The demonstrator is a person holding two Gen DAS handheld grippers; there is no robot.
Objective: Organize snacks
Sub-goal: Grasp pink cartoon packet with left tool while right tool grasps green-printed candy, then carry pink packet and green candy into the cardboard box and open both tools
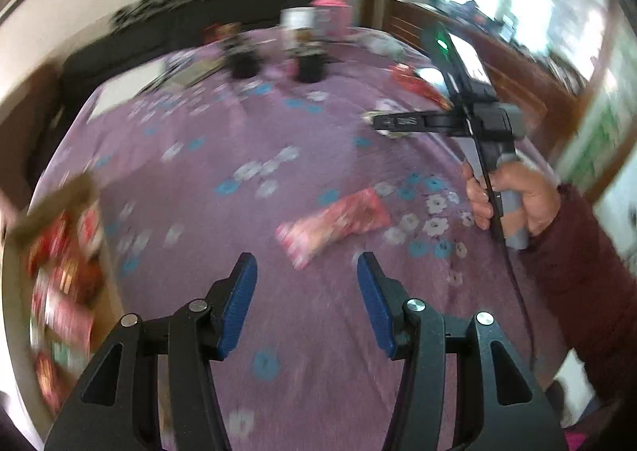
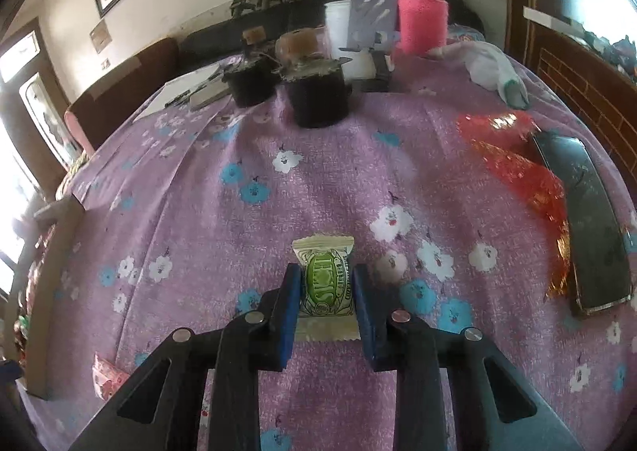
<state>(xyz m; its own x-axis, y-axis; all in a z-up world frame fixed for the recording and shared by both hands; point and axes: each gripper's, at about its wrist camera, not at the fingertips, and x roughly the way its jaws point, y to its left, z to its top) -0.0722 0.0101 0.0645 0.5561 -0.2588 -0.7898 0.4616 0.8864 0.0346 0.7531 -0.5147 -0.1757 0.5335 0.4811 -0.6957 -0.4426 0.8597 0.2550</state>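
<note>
In the left wrist view my left gripper (image 1: 306, 265) is open and empty above the purple flowered cloth. A pink snack packet (image 1: 334, 224) lies just ahead of its fingertips. A cardboard box (image 1: 59, 251) with several red and pink snack packets stands at the left. My right gripper (image 1: 378, 123) shows at the far right, held in a hand. In the right wrist view the right gripper (image 2: 326, 271) has its blue pads on both sides of a white packet with a green label (image 2: 324, 279) lying on the cloth.
Two dark pots (image 2: 318, 96) and a pink-sleeved bottle (image 2: 422, 8) stand at the table's far side. A red mesh bag (image 2: 513, 168) and a dark phone (image 2: 589, 220) lie at the right. The box wall (image 2: 51, 283) stands at the left. A pink packet (image 2: 107, 375) lies beside it.
</note>
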